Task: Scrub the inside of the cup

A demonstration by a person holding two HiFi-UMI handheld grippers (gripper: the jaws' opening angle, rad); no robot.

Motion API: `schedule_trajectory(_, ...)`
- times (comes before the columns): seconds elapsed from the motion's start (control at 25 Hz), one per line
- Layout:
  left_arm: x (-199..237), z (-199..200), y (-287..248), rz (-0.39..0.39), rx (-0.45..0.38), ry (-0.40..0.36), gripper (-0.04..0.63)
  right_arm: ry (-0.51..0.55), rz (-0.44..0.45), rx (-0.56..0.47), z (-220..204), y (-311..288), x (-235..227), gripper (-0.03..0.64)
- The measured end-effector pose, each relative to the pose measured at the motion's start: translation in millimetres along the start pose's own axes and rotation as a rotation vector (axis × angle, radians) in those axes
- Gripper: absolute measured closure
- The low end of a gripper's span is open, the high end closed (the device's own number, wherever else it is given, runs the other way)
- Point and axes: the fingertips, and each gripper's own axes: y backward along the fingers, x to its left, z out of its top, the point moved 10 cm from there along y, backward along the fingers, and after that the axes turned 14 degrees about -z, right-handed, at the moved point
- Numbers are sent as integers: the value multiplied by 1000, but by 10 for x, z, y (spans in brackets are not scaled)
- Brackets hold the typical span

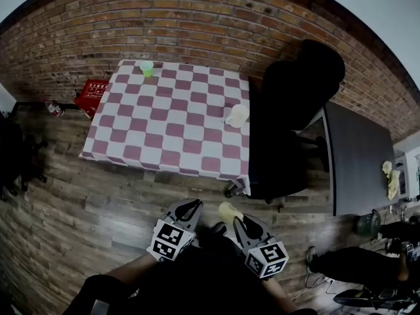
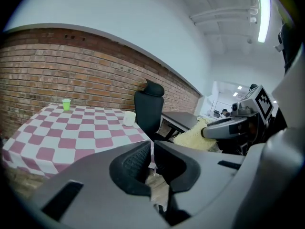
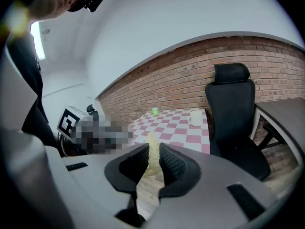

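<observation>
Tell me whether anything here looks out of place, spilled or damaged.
Nothing stands out: no spill, nothing broken. The green cup stands at the far edge of the checked table, the white cup near its right edge, both upright. The right hand-held gripper is shut on a yellow sponge.

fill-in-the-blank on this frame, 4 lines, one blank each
1. The sponge clamped in the right gripper is ____ in colour.
2. The left gripper holds ____.
3. The white cup stands on the table beside the black ____.
4. The cup at the table's far edge is ____ in colour.

Missing words: yellow; nothing; chair; green
</observation>
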Motion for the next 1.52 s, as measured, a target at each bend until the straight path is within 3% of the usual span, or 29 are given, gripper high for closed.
schedule_trajectory(0.32,501,281,-589,86,24,10,561,-30,101,-2,287,-914,-523,543)
schedule_trajectory(0.56,828,935,-1266,173,13,-25,561,-2,174,-45,995,-1581,-1196,541)
schedule_trajectory(0.72,1011,1313,-1743,215,10,-53,561,-28,207,-22,1232,-1883,-1604,542)
schedule_trajectory(0.96,1246,1629,-2160,277,39,-88,561,-77,175,-27,1490,-2316,-2261,542)
schedule_trajectory(1.16,1480,1630,-2451,231,154,-130,561,-73,140,-41,1813,-2788,-2616,542)
schedule_trajectory(1.36,1772,1448,-2736,164,246,-112,560,56,172,44,2154,-3316,-2690,543)
schedule_trajectory(1.52,2088,1459,-2895,144,281,-160,560,336,178,112,2433,-3671,-2516,541)
